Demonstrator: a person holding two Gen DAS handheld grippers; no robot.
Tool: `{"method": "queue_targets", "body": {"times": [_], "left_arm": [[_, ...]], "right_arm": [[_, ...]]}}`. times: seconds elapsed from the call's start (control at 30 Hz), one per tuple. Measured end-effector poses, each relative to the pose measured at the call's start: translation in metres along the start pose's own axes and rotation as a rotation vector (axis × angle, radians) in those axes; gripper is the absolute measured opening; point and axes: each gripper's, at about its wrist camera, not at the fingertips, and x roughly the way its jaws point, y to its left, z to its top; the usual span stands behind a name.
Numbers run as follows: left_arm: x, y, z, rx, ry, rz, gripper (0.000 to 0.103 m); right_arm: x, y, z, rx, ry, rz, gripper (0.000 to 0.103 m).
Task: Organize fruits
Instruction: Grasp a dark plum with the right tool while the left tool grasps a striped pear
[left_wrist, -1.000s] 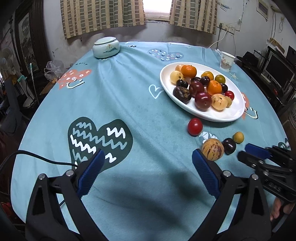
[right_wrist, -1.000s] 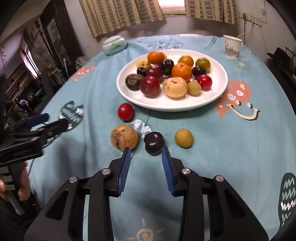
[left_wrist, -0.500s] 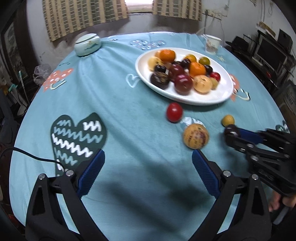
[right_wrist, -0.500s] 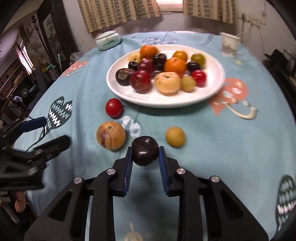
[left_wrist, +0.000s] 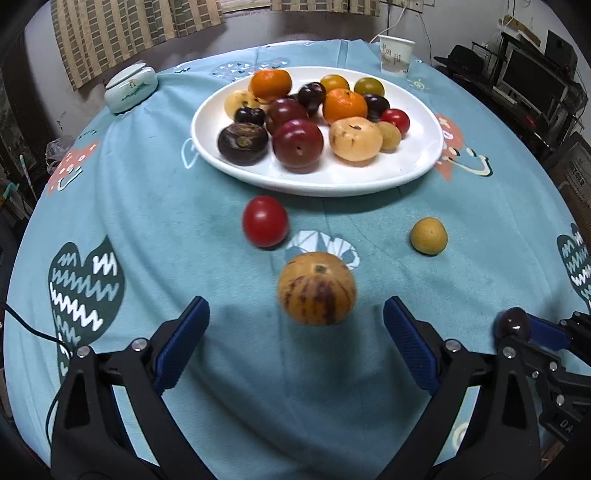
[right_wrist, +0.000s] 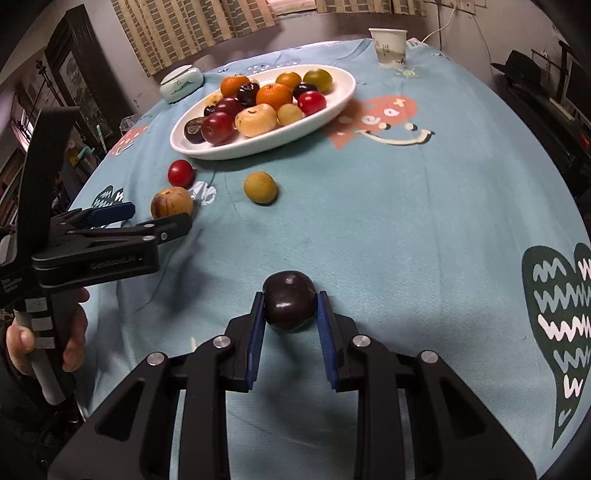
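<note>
A white oval plate (left_wrist: 413, 170) (right_wrist: 332, 110) holds several fruits. On the cloth in front of it lie a red tomato (left_wrist: 265, 220) (right_wrist: 180, 172), a striped tan fruit (left_wrist: 317, 288) (right_wrist: 171, 202) and a small yellow fruit (left_wrist: 428, 235) (right_wrist: 260, 187). My left gripper (left_wrist: 295, 328) is open, with the striped fruit just ahead between its jaws. My right gripper (right_wrist: 290, 314) is shut on a dark plum (right_wrist: 290, 304), lifted above the cloth; the plum also shows in the left wrist view (left_wrist: 512, 325).
A paper cup (left_wrist: 396, 54) (right_wrist: 388, 47) stands behind the plate. A lidded ceramic dish (left_wrist: 130, 88) (right_wrist: 181, 83) sits at the back left. The round table's teal cloth (left_wrist: 147, 206) falls off at the edges; furniture stands close on both sides.
My right gripper closed on the dark plum and lifted it back from the other fruits. My left gripper moved forward and right, up to the striped fruit.
</note>
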Motion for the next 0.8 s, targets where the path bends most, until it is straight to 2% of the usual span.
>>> {"method": "queue_targets", "body": {"times": [0.3, 0.37, 0.4, 0.6, 0.67, 0.73, 0.8], "left_arm": [[0.011, 0.003, 0.000, -0.026, 0.006, -0.009, 0.095], [0.010, 0.003, -0.001, -0.025, 0.006, -0.018, 0.087], [0.011, 0.003, -0.001, -0.021, 0.015, -0.028, 0.079], [0.011, 0.000, 0.000, -0.013, 0.013, -0.035, 0.075], [0.011, -0.001, 0.001, -0.017, 0.011, -0.049, 0.066], [0.009, -0.004, 0.002, -0.008, 0.002, -0.054, 0.044], [0.007, -0.007, 0.003, 0.002, -0.002, -0.051, 0.041]], "right_arm": [[0.005, -0.001, 0.005, -0.009, -0.010, 0.014, 0.029], [0.005, 0.001, 0.005, -0.012, -0.010, 0.006, 0.029], [0.004, 0.001, 0.005, -0.008, -0.014, 0.004, 0.029], [-0.006, 0.000, 0.002, 0.016, -0.043, 0.001, 0.029], [-0.006, -0.003, 0.001, 0.022, -0.036, -0.003, 0.029], [-0.007, -0.005, 0.000, 0.025, -0.033, -0.005, 0.029], [-0.009, -0.006, -0.001, 0.026, -0.038, -0.006, 0.029]]}}
